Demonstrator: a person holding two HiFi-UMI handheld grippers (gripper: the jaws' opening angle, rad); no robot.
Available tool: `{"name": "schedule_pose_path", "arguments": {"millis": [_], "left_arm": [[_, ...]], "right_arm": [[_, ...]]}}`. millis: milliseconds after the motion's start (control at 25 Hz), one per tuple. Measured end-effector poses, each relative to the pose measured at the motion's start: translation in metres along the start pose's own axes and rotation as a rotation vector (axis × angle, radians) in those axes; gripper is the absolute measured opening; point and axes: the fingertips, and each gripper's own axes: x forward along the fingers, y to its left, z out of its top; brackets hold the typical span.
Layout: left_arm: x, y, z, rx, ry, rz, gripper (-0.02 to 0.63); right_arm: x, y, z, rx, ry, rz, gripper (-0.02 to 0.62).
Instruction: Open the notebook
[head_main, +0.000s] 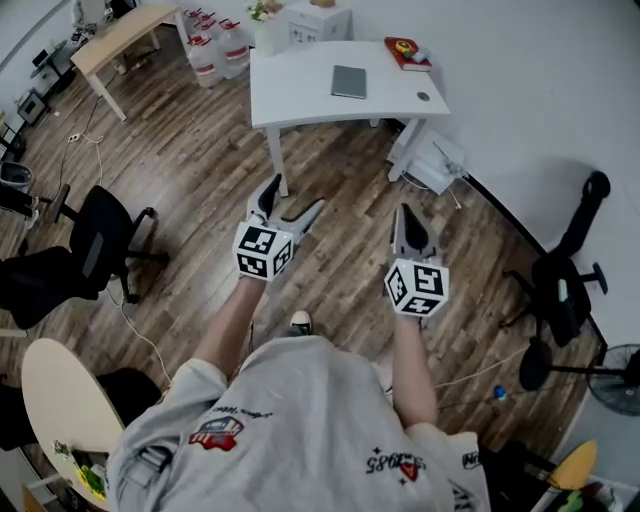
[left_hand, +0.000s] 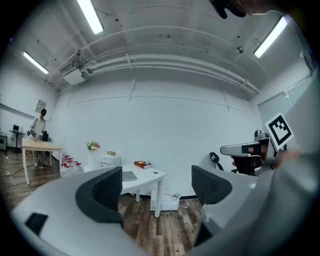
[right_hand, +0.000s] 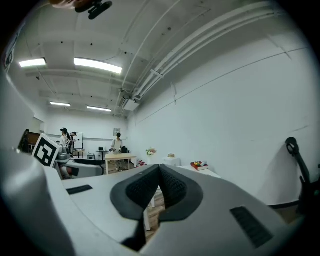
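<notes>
A closed grey notebook (head_main: 349, 81) lies flat on the white table (head_main: 300, 100) across the room, well ahead of both grippers. In the left gripper view the notebook (left_hand: 129, 175) shows small on that table (left_hand: 151, 176), seen between the jaws but far beyond them. My left gripper (head_main: 293, 198) (left_hand: 157, 187) is held level at waist height, open, with nothing between its pads. My right gripper (head_main: 406, 213) (right_hand: 160, 186) is level beside it, shut and empty, its two pads pressed together.
A red book (head_main: 407, 52) (right_hand: 199, 165) with small items on it lies at the table's far right corner. Black office chairs (head_main: 100, 245) (head_main: 565, 290) stand left and right. A wooden desk (head_main: 115, 40), water bottles (head_main: 215, 50), a floor fan (head_main: 618, 378) and distant people (right_hand: 117, 144) surround the wood floor.
</notes>
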Motion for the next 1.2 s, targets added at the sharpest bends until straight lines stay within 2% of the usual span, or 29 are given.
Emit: {"name": "schedule_pose_path", "arguments": {"millis": [80,200,440,720,920,1200], "left_arm": [[-0.001,0.006,0.002,-0.018,-0.019,0.0,0.428],[0.0,0.011,0.002,-0.024,-0.033,-0.013,0.431],[0.019,0.032,-0.009,0.033,0.026,-0.038,0.43],[0.049,0.051,-0.016,0.022,0.046,-0.084,0.428],[0.08,0.045,-0.014,0.025,0.042,-0.126,0.428],[0.131,0.036,-0.033,0.01,0.096,-0.164,0.428]], "right_arm": [[0.003,-0.002,-0.001,0.012,0.007,-0.013,-0.009],[0.005,-0.002,-0.005,0.025,0.011,-0.033,-0.009],[0.024,0.001,-0.001,0.043,-0.011,-0.087,-0.009],[0.045,0.008,-0.004,0.05,-0.006,-0.11,-0.009],[0.049,-0.011,-0.014,0.066,0.017,-0.149,-0.009],[0.078,-0.051,-0.031,0.127,0.043,-0.169,-0.009]]}}
